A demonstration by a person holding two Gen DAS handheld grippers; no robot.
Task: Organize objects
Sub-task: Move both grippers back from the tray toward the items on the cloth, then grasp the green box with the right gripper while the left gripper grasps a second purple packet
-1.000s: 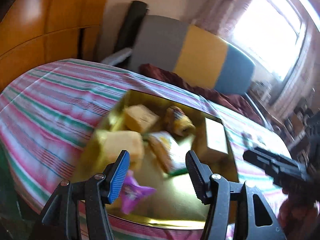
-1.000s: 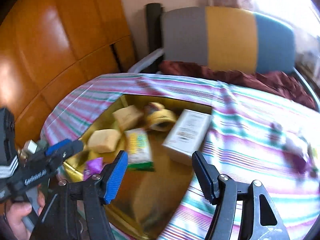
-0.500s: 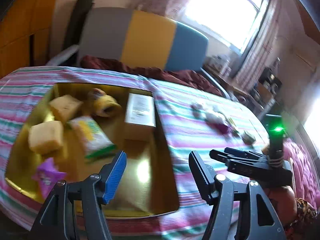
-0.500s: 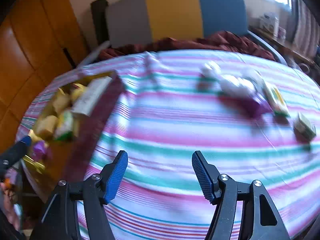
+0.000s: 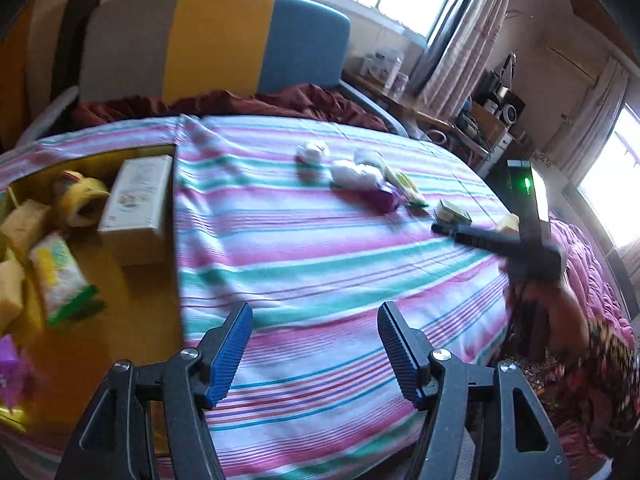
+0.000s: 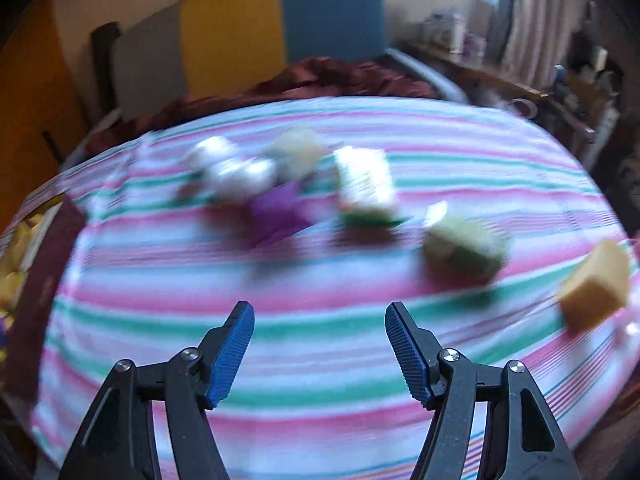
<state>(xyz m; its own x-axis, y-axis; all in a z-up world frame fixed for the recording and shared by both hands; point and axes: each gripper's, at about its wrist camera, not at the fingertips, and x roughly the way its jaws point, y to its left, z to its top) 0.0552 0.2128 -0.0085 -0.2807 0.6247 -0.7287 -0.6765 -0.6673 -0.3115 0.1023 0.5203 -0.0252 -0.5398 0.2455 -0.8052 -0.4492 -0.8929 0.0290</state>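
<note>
Gold tray holds white box and snack packets.

We see a grey, yellow and blue headboard at twelve o'clock, with a dark red blanket bunched below it. At two o'clock, pink curtains hang beside a cluttered shelf.

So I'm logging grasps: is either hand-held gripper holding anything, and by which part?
Nothing is held. The left hand-held gripper and right hand-held gripper both stand open above the striped cloth.
</note>
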